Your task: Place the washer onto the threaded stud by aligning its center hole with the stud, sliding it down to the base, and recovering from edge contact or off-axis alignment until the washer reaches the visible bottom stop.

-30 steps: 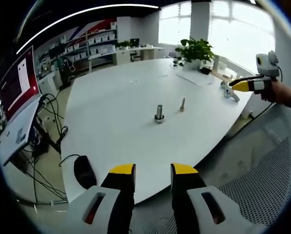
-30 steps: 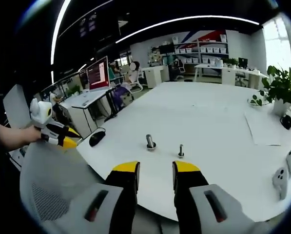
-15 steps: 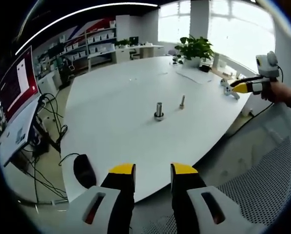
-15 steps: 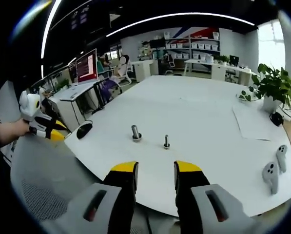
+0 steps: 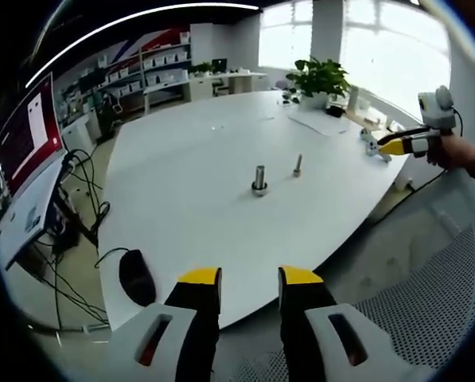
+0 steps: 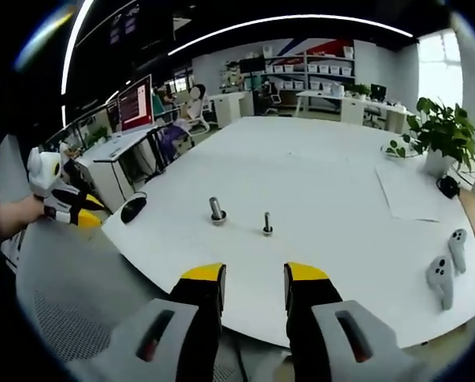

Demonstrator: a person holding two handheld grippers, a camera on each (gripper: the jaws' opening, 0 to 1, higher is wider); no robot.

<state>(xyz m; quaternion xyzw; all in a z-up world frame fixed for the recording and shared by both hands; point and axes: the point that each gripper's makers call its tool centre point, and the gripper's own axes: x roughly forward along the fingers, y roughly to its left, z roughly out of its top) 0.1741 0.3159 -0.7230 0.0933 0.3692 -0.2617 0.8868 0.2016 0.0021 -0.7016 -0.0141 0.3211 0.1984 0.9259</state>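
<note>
Two small metal parts stand upright near the middle of the white table (image 5: 181,183): a thicker post (image 5: 259,180) (image 6: 216,211) with a wider ring at its foot, and a thin threaded stud (image 5: 298,165) (image 6: 267,224) beside it. At this distance I cannot pick out a separate washer. My left gripper (image 5: 250,278) is open with nothing between its yellow-tipped jaws, well short of the table's edge. My right gripper (image 6: 255,274) is also open and holds nothing. Each one appears in the other's view, held by a hand: the right gripper (image 5: 404,143) and the left gripper (image 6: 70,208).
A black mouse (image 5: 135,277) (image 6: 131,208) lies at the table's edge. Two white controllers (image 6: 445,267) and a sheet of paper (image 6: 412,191) lie on the table, with a potted plant (image 5: 321,82) (image 6: 440,131) behind. A mesh chair back (image 5: 428,310) (image 6: 86,302) stands close below the grippers. Desks with monitors (image 5: 26,143) flank the table.
The right gripper view has swung, so the post and stud now sit further left and smaller. The left gripper view is almost unchanged. Both grippers' jaws keep the same gap.
</note>
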